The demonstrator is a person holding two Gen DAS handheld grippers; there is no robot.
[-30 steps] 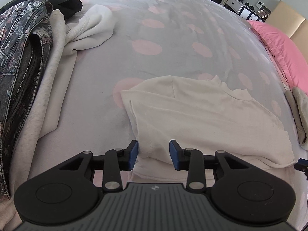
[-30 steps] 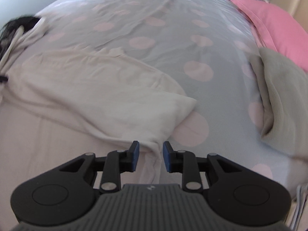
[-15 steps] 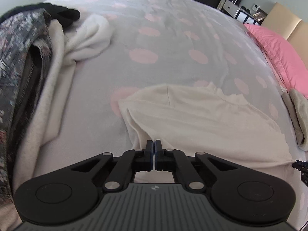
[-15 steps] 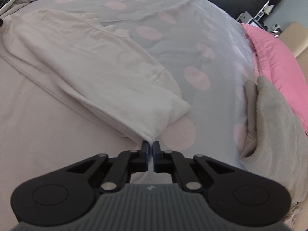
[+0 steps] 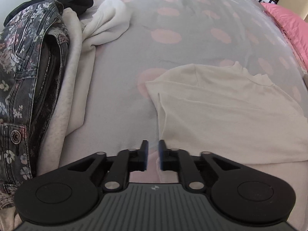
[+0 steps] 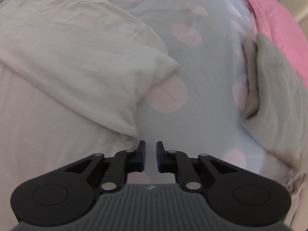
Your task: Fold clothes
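Observation:
A cream garment lies flat on the dotted bedsheet, with its left edge running down towards my left gripper. The left jaws are opening to a narrow gap, and only sheet shows between them. In the blurred right wrist view the same cream garment fills the left side. Its near corner ends just left of my right gripper. The right jaws are opening too, with nothing between them. A pinkish-beige layer of cloth lies under the garment on the near side.
A heap of clothes lies along the left: floral denim, a white fleece and a black item. A grey-beige folded garment and a pink pillow lie at the right.
Half a second ago both grippers were shut on the cream garment's near edge. Both now stand slightly apart and off the cloth. The right view has shifted and blurred.

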